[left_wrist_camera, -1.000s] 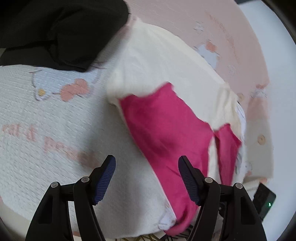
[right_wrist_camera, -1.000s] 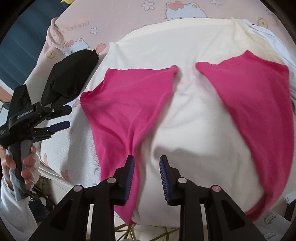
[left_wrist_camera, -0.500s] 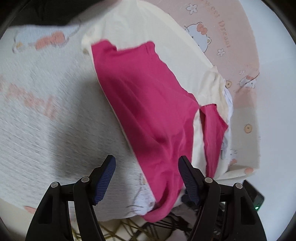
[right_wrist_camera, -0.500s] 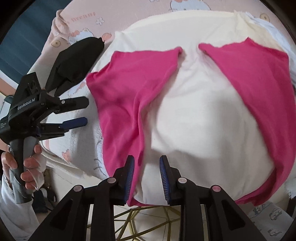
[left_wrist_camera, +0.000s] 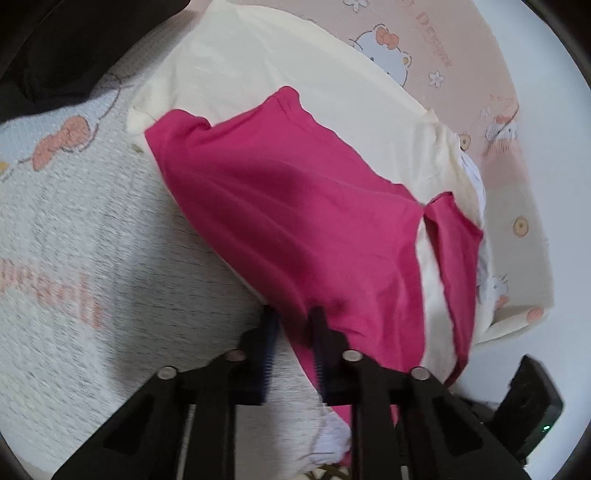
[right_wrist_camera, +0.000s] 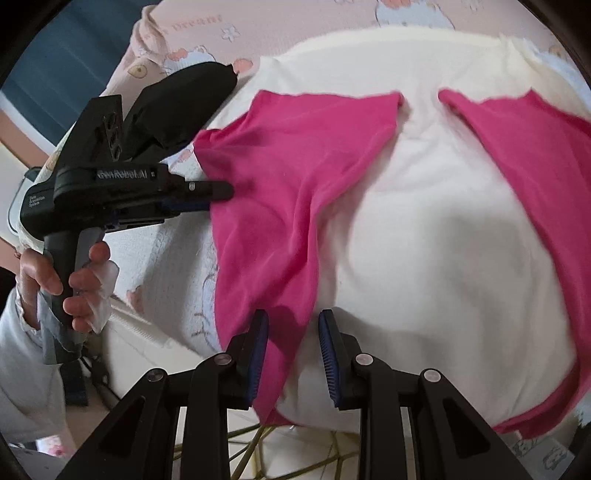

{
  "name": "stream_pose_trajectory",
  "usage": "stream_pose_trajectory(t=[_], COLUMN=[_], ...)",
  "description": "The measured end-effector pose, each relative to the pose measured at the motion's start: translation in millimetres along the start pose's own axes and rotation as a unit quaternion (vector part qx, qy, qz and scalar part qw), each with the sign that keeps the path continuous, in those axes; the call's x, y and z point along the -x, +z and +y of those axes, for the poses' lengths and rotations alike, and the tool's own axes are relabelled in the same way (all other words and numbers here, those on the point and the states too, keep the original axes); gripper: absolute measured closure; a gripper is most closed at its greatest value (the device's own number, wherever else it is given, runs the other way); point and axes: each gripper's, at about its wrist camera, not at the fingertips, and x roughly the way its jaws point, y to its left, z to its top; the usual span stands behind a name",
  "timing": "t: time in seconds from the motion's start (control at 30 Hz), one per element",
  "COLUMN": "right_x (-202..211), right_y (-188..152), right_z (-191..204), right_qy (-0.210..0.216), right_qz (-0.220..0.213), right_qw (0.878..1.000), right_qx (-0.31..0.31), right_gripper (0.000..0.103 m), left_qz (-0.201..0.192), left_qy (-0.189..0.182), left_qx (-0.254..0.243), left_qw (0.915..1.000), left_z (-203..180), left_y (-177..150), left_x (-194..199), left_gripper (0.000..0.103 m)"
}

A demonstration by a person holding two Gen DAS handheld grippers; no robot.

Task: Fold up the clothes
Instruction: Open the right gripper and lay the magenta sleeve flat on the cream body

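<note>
A bed (left_wrist_camera: 66,236) dressed in a pale textured blanket with cartoon-cat prints and a pink cartoon sheet (right_wrist_camera: 295,26) fills both views, with a blue wall visible past its far-left edge in the right wrist view. Spread across the bed lies a cream garment (right_wrist_camera: 436,236) with 2 bright pink panels (right_wrist_camera: 280,177), one on each side of its middle; the near hem hangs over the bed's edge. A black garment (right_wrist_camera: 184,107) sits bunched on the blanket just beyond the cream piece's left corner. The person's left hand (right_wrist_camera: 70,280), in a light grey sleeve, holds the grip of the left tongs (left_wrist_camera: 291,325), which reach in from the side; their fingers stand narrowly apart around the outer edge of the left pink panel, and it cannot be told whether they have fully clamped it. The right tongs (right_wrist_camera: 291,325) hover at the near hem, fingers spread, with the lower edge of the same pink panel lying between them. A small black device (left_wrist_camera: 532,410) with a green light shows low at the right of the left wrist view.
</note>
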Motion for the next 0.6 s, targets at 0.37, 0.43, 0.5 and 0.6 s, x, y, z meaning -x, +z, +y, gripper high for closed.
stream_pose_trajectory(t=[0.37, 0.43, 0.5, 0.6], right_x=[4.9, 6.4, 9.1, 14.4], right_y=[-14.7, -15.6, -14.0, -9.7], right_z=[-5.3, -11.6, -17.6, -20.6], right_qy=[-0.013, 0.004, 0.012, 0.006], right_qz=[0.024, 0.02, 0.016, 0.006], right_qw=[1.0, 1.0, 0.999, 0.999], right_qx=[0.002, -0.016, -0.039, -0.05], right_gripper=[0.103, 0.102, 0.101, 0.099], left_qz=[0.016, 0.025, 0.035, 0.029], left_qy=[0.061, 0.05, 0.018, -0.019], left_qx=[-0.062, -0.046, -0.008, 0.042], left_qw=[0.9961, 0.9974, 0.9992, 0.9985], left_z=[-2.6, -2.7, 2.1, 10.5], left_y=[10.0, 9.5, 6.9, -1.3], left_x=[7.5, 9.0, 11.5, 18.5], left_gripper=[0.091, 0.091, 0.09, 0.076])
